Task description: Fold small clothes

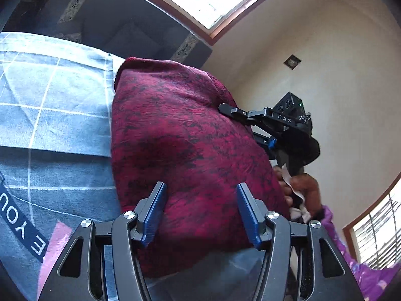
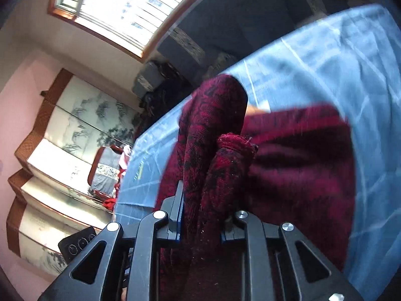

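Garment: your dark red knitted garment (image 1: 180, 150) lies on the blue bedsheet (image 1: 55, 95), filling the middle of the left wrist view from about 11 o'clock down to 6 o'clock.
Left gripper: your left gripper (image 1: 201, 215) has its jaws standing apart over the garment's near edge; the blue pads (image 1: 155, 213) flank the cloth without pressing on it, so it holds nothing.
Right gripper: your right gripper (image 2: 200, 215) is clamped on a bunched fold of the garment (image 2: 225, 170), which rises from between the fingers towards 12 o'clock.
Right gripper, from the left: it (image 1: 260, 118) sits at the garment's 3 o'clock edge, with your hand (image 1: 300, 185) below it.
Bedsheet: it spreads out at 9 o'clock of the garment, printed with white lines and letters.
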Demonstrator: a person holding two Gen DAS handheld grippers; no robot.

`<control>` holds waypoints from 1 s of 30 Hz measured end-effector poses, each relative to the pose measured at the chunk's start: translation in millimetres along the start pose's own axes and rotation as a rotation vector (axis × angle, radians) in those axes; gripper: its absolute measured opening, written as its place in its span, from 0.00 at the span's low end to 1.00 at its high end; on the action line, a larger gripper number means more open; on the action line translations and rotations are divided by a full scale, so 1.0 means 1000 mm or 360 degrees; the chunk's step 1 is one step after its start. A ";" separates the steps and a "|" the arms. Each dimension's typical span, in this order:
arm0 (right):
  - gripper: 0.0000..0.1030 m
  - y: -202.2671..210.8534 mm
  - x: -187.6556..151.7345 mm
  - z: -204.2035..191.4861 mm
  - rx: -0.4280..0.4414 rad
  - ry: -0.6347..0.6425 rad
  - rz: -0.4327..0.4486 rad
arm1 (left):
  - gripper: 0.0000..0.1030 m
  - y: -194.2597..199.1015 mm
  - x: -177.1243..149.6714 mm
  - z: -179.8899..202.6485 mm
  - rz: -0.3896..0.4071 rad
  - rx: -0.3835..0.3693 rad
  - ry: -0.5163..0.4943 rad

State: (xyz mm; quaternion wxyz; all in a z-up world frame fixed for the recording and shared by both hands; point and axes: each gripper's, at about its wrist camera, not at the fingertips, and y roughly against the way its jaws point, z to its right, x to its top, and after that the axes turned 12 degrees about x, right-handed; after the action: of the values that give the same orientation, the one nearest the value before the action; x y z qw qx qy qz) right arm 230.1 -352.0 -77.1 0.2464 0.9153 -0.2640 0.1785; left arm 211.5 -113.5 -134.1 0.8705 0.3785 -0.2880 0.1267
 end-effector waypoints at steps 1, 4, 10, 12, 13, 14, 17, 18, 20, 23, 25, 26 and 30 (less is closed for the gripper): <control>0.19 0.011 0.009 0.000 0.0027 0.0029 0.0026 | 0.60 0.000 0.001 0.002 0.0009 0.0007 -0.0006; 0.19 0.031 0.023 0.030 0.0049 -0.0003 0.0056 | 0.62 -0.007 0.003 0.004 -0.0029 0.0016 -0.0041; 0.45 0.048 -0.003 0.115 0.0170 -0.0346 0.0129 | 0.62 -0.028 -0.003 0.000 -0.0150 0.0095 -0.0038; 0.49 0.071 -0.015 0.120 0.0190 -0.0382 0.0286 | 0.62 -0.030 -0.004 -0.001 -0.0161 0.0107 -0.0044; 0.49 0.085 -0.021 0.117 0.0146 -0.0364 0.0359 | 0.62 -0.030 -0.004 -0.002 -0.0161 0.0110 -0.0049; 0.49 0.101 -0.027 0.110 0.0117 -0.0325 0.0429 | 0.62 -0.030 -0.004 -0.002 -0.0163 0.0109 -0.0051; 0.49 0.125 -0.042 0.078 0.0068 -0.0182 0.0451 | 0.62 -0.033 -0.006 -0.001 -0.0163 0.0115 -0.0055; 0.49 0.126 -0.044 0.067 0.0055 -0.0127 0.0412 | 0.62 -0.034 -0.006 0.000 -0.0162 0.0118 -0.0056; 0.49 0.110 -0.045 0.043 -0.0017 -0.0029 0.0264 | 0.62 -0.034 -0.008 0.002 -0.0153 0.0131 -0.0062; 0.49 0.076 -0.040 0.029 -0.0175 0.0053 0.0089 | 0.62 -0.034 -0.009 0.003 -0.0160 0.0142 -0.0031; 0.43 0.052 -0.031 0.035 -0.0211 0.0016 0.0005 | 0.63 -0.033 -0.009 0.001 -0.0160 0.0141 -0.0008; 0.25 0.042 -0.027 0.039 -0.0229 -0.0014 -0.0025 | 0.63 -0.032 -0.009 0.001 -0.0166 0.0144 -0.0007; 0.12 0.048 -0.025 0.027 -0.0230 0.0044 0.0066 | 0.63 -0.028 -0.009 0.004 -0.0183 0.0141 -0.0023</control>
State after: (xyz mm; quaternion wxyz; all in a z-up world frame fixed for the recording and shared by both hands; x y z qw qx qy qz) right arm 188.5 -392.5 -93.2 0.3116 0.8869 -0.2917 0.1767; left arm 214.7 -135.7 -153.4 0.8566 0.4335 -0.2662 0.0863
